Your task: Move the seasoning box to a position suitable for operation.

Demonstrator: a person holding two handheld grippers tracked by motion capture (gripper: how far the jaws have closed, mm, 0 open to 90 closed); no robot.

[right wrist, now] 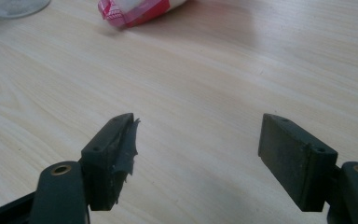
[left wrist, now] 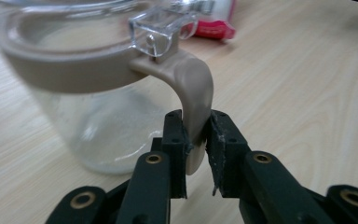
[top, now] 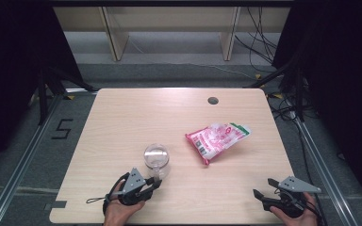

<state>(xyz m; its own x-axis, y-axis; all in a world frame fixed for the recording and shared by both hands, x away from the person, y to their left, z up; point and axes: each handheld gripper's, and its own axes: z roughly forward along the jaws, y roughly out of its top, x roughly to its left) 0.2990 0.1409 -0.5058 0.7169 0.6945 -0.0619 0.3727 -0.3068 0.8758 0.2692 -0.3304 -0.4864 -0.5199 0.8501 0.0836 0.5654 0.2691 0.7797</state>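
Left gripper: my left gripper (top: 153, 184) sits at about seven o'clock on the table (top: 122, 122), clamped on the jar's tan handle (left wrist: 194, 93); in the left gripper view both pads press the handle's lower end.
Jar: the clear jar (top: 157, 160) stands upright just at twelve o'clock from that gripper, near the table's front edge, its lid (left wrist: 74, 28) on and a clear latch (left wrist: 161, 32) above the handle.
Packet: a red-and-white packet (top: 218, 138) lies flat at about two o'clock from the jar, well apart from it.
Right gripper: my right gripper (top: 262, 188) waits at five o'clock on the table, jaws wide apart, nothing between them; the right gripper view looks across bare wood toward the packet.
Step in hand: I judge I'm securing the jar by its handle so it can be steadied or shifted.
Next move: it calls for a firm hold on the handle, which sits only at my pad tips, while the right gripper comes in for the lid or the packet.
Watch out: the handle is smooth and curved, so it could slip or twist the jar over.
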